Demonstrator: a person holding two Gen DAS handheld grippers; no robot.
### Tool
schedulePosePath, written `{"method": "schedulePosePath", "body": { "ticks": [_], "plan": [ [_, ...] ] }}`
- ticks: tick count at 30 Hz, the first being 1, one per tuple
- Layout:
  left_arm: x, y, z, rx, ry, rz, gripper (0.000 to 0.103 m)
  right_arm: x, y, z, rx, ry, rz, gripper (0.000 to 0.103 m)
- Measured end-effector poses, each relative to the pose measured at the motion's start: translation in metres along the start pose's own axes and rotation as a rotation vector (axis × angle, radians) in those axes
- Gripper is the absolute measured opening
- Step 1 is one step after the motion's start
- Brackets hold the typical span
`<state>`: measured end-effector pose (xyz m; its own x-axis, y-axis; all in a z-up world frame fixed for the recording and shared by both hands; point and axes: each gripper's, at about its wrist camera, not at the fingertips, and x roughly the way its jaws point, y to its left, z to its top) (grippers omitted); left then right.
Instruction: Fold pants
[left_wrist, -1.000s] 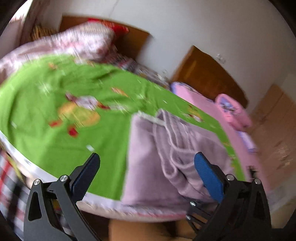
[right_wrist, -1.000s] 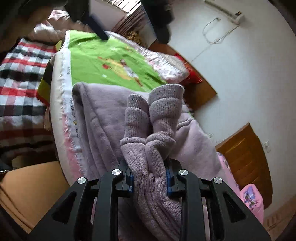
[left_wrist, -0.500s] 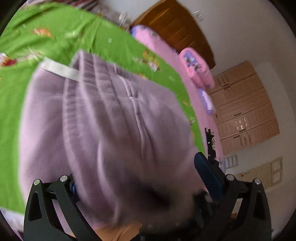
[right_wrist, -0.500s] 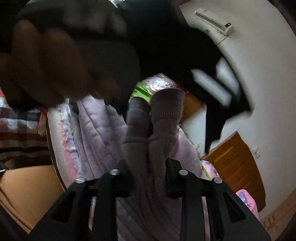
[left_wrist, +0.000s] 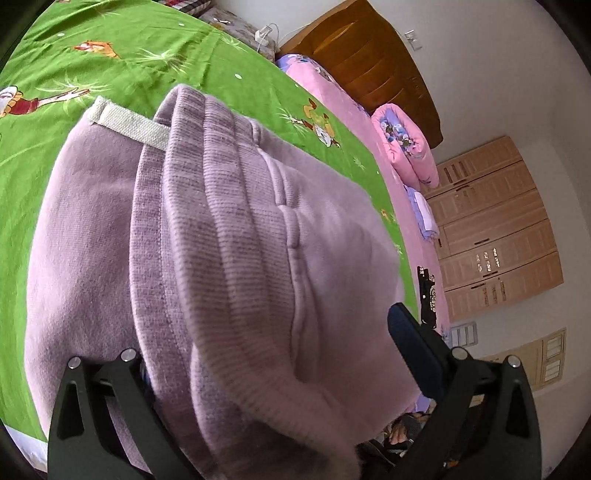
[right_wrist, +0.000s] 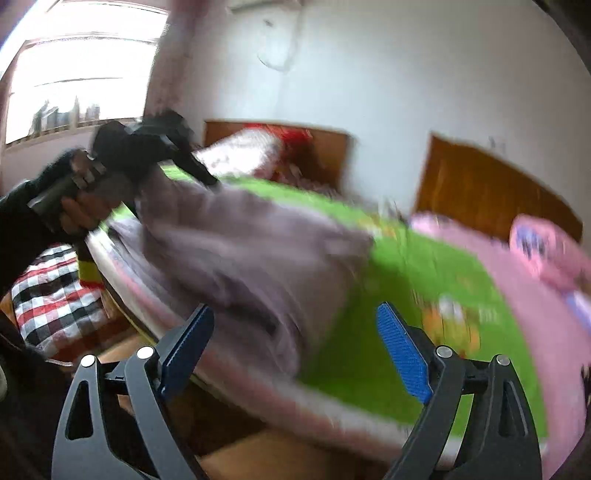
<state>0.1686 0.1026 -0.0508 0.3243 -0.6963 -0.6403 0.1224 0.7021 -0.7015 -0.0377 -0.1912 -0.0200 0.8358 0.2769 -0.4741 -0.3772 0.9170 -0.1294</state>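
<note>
Letting go with my right gripper (right_wrist: 295, 347), jaws just sprung wide and empty, leaves the lilac knitted pants (left_wrist: 229, 258) heaped on the green cartoon bedsheet (left_wrist: 110, 48); my left gripper (left_wrist: 266, 369) straddles them wide, so the loose fold may slump open.

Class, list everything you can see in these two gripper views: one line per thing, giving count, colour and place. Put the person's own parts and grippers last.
pants: 1, lilac, folded on the sheet near the bed's edge
sheet: 1, green with cartoon prints, on the bed
quilt: 1, pink, rolled, on the far bed
headboards: 2, brown wood, against the wall
wardrobe: 1, light wood, by the wall
checked blanket: 1, red, black, white, beside the bed
left hand: 1, dark sleeve, holding the left gripper
left gripper: 1, black, pants between its jaws
right gripper: 1, black with blue pads, open, just released
</note>
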Motion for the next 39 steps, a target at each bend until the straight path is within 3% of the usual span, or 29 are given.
{"method": "schedulePosePath", "body": {
  "ticks": [6,11,12,14,16,18,22,24,26,29,30,31,32,33,39],
  "plan": [
    [-0.003,0.001,-0.003,-0.001,-0.015,-0.006,0.101,0.023,0.012,-0.006,0.02,0.041,-0.086,0.086],
    [-0.004,0.001,-0.004,-0.009,-0.021,0.0,0.101,0.045,0.019,-0.007,0.02,0.057,-0.225,0.086],
    [-0.005,0.0,-0.004,-0.008,-0.028,0.007,0.097,0.048,0.021,-0.008,-0.001,0.067,-0.24,0.086],
    [-0.007,-0.003,-0.006,0.006,-0.045,0.071,0.045,0.057,0.028,-0.014,-0.053,0.108,-0.248,0.086],
    [-0.014,-0.015,-0.004,0.038,-0.051,0.092,0.03,0.057,0.027,-0.015,-0.049,0.099,-0.268,0.086],
    [-0.028,-0.039,-0.001,0.101,-0.076,0.101,0.026,0.057,0.025,-0.01,-0.072,0.091,-0.328,0.088],
    [-0.093,-0.098,0.011,0.237,-0.194,0.003,0.024,0.055,0.027,-0.007,-0.101,0.075,-0.357,0.088],
    [-0.117,-0.104,0.013,0.281,-0.234,0.013,0.024,0.049,0.027,-0.005,-0.09,0.041,-0.337,0.088],
    [-0.117,-0.072,0.016,0.229,-0.219,0.031,0.025,0.05,0.027,-0.004,-0.094,0.037,-0.337,0.088],
    [-0.077,0.024,0.011,0.005,-0.128,0.075,0.027,0.063,0.022,-0.011,-0.074,0.102,-0.307,0.088],
    [-0.062,0.056,0.005,-0.079,-0.098,0.051,0.027,0.065,0.02,-0.014,-0.063,0.111,-0.297,0.088],
    [-0.057,0.075,-0.002,-0.119,-0.116,-0.037,0.028,0.064,0.019,-0.013,-0.059,0.108,-0.292,0.088],
    [-0.061,0.084,-0.007,-0.128,-0.152,-0.104,0.028,0.065,0.019,-0.012,-0.069,0.112,-0.292,0.088],
    [-0.065,0.085,-0.008,-0.13,-0.167,-0.118,0.028,0.065,0.019,-0.011,-0.075,0.111,-0.294,0.088],
    [-0.092,0.036,-0.005,-0.006,-0.208,0.02,0.029,0.057,0.023,-0.005,-0.07,0.093,-0.303,0.088]
  ]
}}
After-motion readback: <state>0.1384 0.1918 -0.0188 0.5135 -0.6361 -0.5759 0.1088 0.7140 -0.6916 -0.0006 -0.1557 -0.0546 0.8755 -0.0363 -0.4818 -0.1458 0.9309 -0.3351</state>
